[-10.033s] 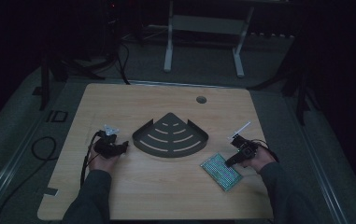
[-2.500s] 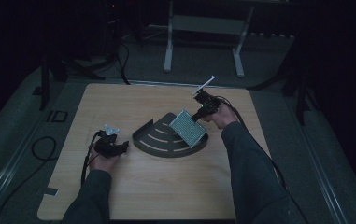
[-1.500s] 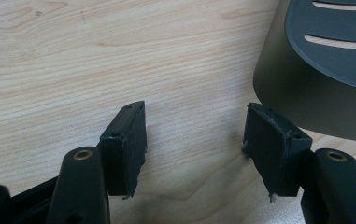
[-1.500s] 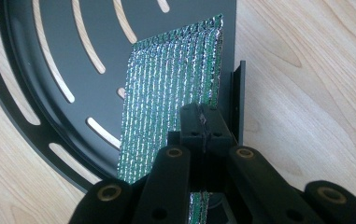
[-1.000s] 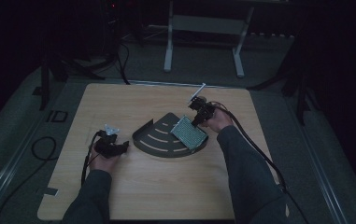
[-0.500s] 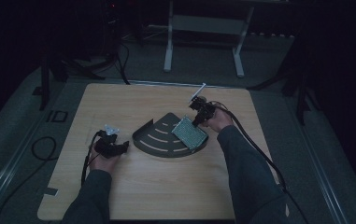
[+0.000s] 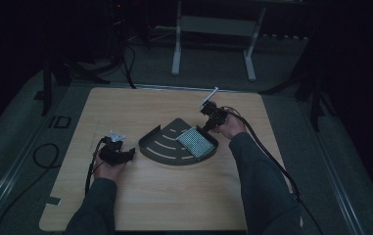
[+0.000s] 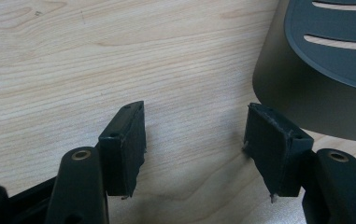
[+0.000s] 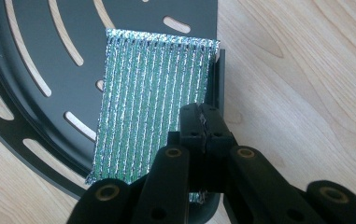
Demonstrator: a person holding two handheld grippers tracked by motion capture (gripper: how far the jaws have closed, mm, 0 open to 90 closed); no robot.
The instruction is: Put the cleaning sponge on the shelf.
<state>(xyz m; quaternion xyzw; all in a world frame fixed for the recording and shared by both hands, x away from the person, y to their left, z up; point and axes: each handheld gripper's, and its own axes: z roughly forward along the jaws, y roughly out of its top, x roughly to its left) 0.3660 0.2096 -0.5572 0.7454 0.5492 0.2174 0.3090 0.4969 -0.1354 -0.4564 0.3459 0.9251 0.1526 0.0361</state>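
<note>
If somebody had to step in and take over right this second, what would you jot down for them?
Right claw: shut, pinching the near edge of the shiny green scouring pad.
Left claw: open, nothing in it, resting on the wooden table just left of the dark fan-shaped rack.
Pad: lying flat on the slotted rack, against its straight right-hand wall.
Done: the pad, which lay on the bare table at the right ten seconds ago, is now on the rack.
Left: open the right claw to let go of the pad and draw that hand back. The left hand seems to have nothing to do yet.
</note>
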